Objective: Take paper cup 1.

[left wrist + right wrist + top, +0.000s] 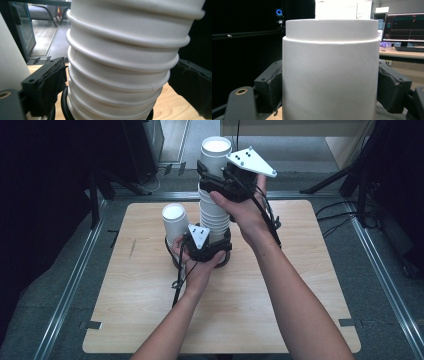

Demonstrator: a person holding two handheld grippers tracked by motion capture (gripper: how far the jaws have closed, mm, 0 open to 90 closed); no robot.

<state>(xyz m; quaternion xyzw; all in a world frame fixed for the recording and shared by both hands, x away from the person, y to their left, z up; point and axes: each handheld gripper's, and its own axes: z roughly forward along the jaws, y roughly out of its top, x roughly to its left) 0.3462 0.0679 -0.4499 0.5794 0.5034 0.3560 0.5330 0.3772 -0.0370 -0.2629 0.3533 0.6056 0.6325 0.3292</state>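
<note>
While the right gripper (212, 176) was clamped on the top cup (216, 155) of the tall stack of white paper cups (214, 215), its pads pressing the cup's wall from both sides, the left gripper (214, 251) sat low at the stack's base. Its jaws stood wide on either side of the lower cups (the ribbed rims ran between them), and from the left gripper view I could not tell whether the pads actually touched. A single white cup (173, 222) stood just beside the left gripper, on its far-left side. Stack and single cup were on the wooden bench (280, 310).
</note>
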